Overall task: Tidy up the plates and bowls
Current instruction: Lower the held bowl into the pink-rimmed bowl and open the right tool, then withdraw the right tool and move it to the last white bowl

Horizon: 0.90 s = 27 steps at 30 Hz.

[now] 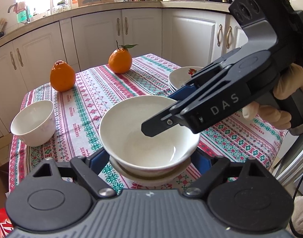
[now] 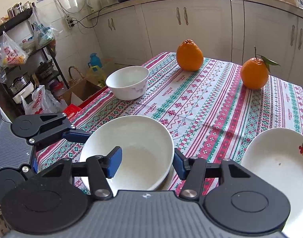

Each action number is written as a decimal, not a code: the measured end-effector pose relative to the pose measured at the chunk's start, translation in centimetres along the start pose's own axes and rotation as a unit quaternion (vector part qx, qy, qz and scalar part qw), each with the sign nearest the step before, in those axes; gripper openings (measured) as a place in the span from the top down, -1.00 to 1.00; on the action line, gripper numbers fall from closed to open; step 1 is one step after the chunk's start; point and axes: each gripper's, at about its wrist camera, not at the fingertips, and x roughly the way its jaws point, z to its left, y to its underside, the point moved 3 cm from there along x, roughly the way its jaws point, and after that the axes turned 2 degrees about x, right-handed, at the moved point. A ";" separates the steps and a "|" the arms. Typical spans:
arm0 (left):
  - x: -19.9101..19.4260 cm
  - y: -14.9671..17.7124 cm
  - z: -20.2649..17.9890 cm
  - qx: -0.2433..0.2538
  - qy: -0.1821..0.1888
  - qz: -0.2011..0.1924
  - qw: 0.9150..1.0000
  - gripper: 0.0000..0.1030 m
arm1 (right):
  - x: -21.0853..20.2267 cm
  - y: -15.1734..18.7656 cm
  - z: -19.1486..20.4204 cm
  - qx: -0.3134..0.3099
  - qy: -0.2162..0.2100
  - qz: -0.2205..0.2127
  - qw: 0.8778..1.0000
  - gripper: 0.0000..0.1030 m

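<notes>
1. Seen from the left wrist, the large white bowl point(image 1: 149, 132) sits nested in another bowl point(image 1: 149, 175) on the patterned tablecloth point(image 1: 96, 91). The left gripper point(image 1: 151, 159) straddles it, released. The right gripper point(image 1: 159, 117) clamps its far rim. A plate stack point(image 1: 179, 79) stands behind that bowl.
2. Seen from the right wrist, the right gripper point(image 2: 146, 163) grips the bowl's wall point(image 2: 129, 150), one finger inside. The small bowl point(image 2: 128, 82) beyond it, near two oranges point(image 2: 189, 55), remains unstacked.
</notes>
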 end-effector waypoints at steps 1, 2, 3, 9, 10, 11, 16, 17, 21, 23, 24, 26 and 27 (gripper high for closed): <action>0.0 0.0 0.0 -0.001 0.001 0.000 1.000 -0.76 | 0.0 0.0 0.0 0.000 0.000 0.000 1.000 -0.18; 0.1 0.0 0.1 -0.001 0.002 0.000 1.000 -0.77 | 0.1 0.0 0.0 0.000 0.000 0.001 1.000 -0.18; 0.1 0.0 0.1 -0.002 0.003 0.000 1.000 -0.78 | 0.0 0.0 0.0 0.000 0.000 0.001 1.000 -0.18; 0.2 0.1 0.1 0.004 -0.002 -0.004 1.000 -0.88 | 0.0 0.1 -0.1 0.003 -0.001 -0.002 1.000 -0.37; 0.1 0.1 0.0 0.009 -0.004 -0.004 1.000 -0.88 | -0.1 0.0 -0.1 0.003 -0.001 -0.005 1.000 -0.51; 0.0 0.1 -0.1 0.013 -0.006 -0.005 1.000 -0.88 | -0.2 -0.1 -0.1 0.001 0.000 -0.008 1.000 -0.61; -0.6 0.3 0.1 0.018 -0.009 -0.007 1.000 -0.88 | -0.3 -0.4 0.0 -0.006 0.010 -0.013 1.000 -0.88; -0.9 0.4 0.2 0.018 -0.010 -0.007 1.000 -0.88 | -0.3 -0.4 0.0 -0.006 0.009 -0.014 1.000 -0.90; -1.9 0.8 0.7 0.015 -0.016 -0.011 1.000 -0.88 | -0.3 -0.7 0.4 -0.014 0.012 -0.014 1.000 -0.94; -2.5 1.1 1.1 0.013 -0.022 -0.013 1.000 -0.88 | -0.3 -0.9 0.7 -0.020 0.012 -0.013 1.000 -0.94; -2.8 1.3 1.4 0.011 -0.025 -0.013 1.000 -0.88 | -0.3 -1.0 0.9 -0.024 0.012 -0.013 1.000 -0.94; -3.3 1.6 2.1 0.007 -0.032 -0.015 0.999 -0.88 | -0.2 -1.4 1.2 -0.033 0.013 -0.014 0.999 -0.95; -3.6 1.7 2.4 0.006 -0.035 -0.016 0.999 -0.88 | -0.2 -1.7 1.4 -0.037 0.014 -0.014 0.999 -0.95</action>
